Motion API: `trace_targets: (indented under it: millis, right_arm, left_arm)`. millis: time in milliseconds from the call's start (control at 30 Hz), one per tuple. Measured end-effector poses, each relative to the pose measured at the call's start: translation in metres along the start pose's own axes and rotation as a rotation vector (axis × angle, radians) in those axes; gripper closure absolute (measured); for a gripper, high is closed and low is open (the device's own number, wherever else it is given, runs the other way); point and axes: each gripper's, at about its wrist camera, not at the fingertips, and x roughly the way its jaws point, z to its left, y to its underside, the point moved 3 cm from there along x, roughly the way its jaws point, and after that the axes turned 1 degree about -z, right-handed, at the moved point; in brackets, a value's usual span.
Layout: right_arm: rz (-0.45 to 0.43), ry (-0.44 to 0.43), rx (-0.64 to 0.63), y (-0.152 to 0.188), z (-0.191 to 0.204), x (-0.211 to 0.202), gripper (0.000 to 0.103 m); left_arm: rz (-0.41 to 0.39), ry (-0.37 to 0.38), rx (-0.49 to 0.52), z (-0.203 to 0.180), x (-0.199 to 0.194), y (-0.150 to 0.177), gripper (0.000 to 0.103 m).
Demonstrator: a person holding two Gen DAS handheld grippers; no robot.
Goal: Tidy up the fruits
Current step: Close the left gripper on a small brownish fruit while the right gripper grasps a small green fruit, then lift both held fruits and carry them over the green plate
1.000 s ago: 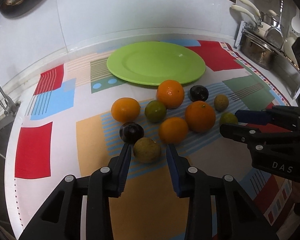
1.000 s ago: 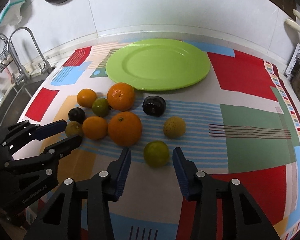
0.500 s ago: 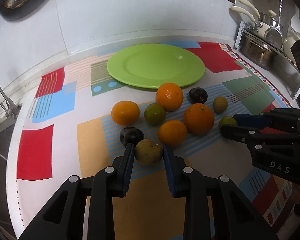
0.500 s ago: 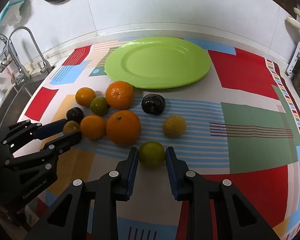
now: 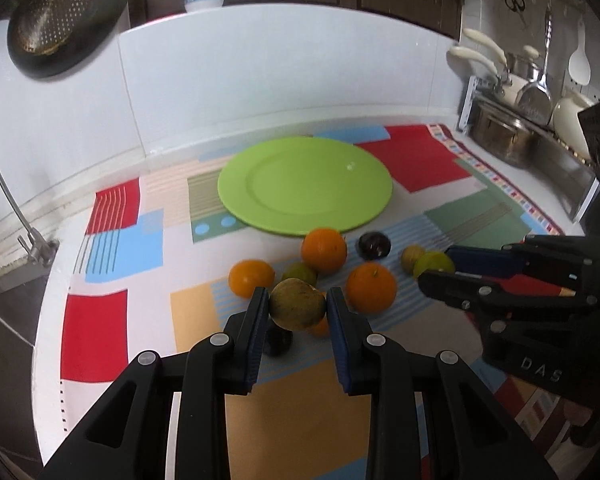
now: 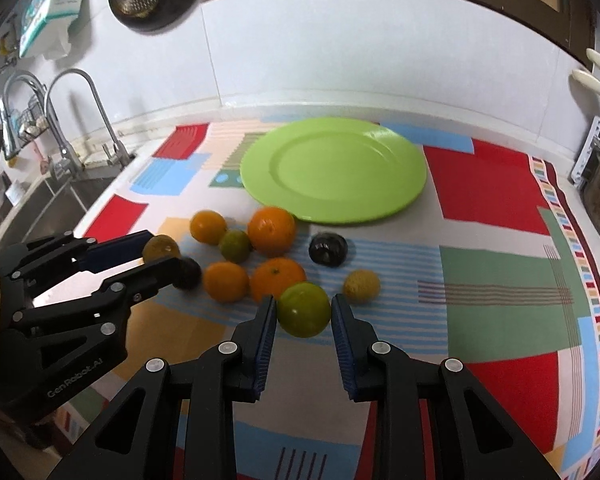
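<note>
The left gripper (image 5: 298, 307) has its jaws clamped across a brownish fruit (image 5: 297, 303) at centre frame, apparently lifted off the surface (image 5: 100, 332). The right gripper (image 6: 304, 311) pinches a green citrus (image 6: 304, 309). Both look firm, light and round, best squeezed at the widest part.

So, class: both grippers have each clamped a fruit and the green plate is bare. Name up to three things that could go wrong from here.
1. The brownish fruit in the left gripper is round and held only at its sides, so it may slip out.
2. Both grippers head for the same green plate, so the right gripper with its green citrus might collide with the left.
3. Round fruit could roll off the shallow plate.
</note>
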Motion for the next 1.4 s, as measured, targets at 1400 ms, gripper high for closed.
trace_targets:
  millis: [1400]
  right_arm:
    - [-0.102, 0.017, 0.044, -0.142, -0.05, 0.058, 0.074]
  left_arm:
    - [-0.043, 0.039, 0.012, 0.033, 0.083, -0.145, 0.073]
